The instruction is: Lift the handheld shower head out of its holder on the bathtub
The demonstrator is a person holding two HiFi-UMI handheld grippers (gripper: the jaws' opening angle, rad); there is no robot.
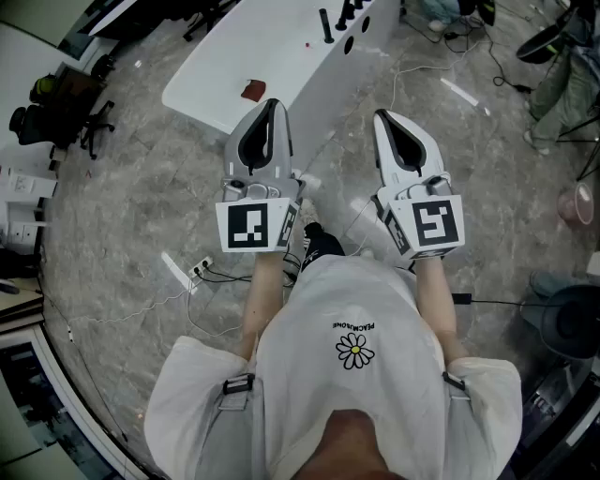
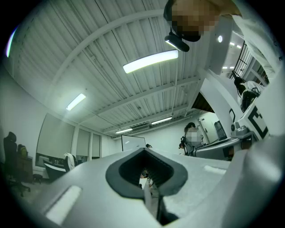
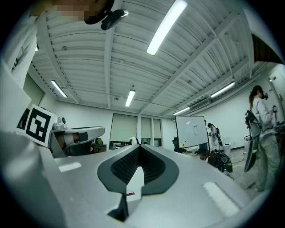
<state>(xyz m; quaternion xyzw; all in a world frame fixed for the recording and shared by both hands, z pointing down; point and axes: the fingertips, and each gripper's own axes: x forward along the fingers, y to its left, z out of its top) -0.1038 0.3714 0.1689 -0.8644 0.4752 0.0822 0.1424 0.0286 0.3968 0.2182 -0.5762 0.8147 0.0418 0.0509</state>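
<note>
A white bathtub (image 1: 281, 56) stands on the grey floor ahead of me, at the top of the head view. Black fittings (image 1: 342, 17) rise from its far rim; I cannot tell which of them is the shower head. My left gripper (image 1: 272, 105) and right gripper (image 1: 382, 118) are held side by side in front of my chest, short of the tub and touching nothing. Both cameras look up toward the ceiling. The left gripper (image 2: 144, 153) is shut and empty, and so is the right gripper (image 3: 139, 149).
A small red thing (image 1: 253, 90) lies on the tub's near end. A power strip (image 1: 200, 269) and cables cross the floor near my feet. Office chairs (image 1: 56, 112) stand at the left, a pink bucket (image 1: 574, 204) at the right. A person (image 3: 262, 133) stands by a whiteboard (image 3: 191, 131).
</note>
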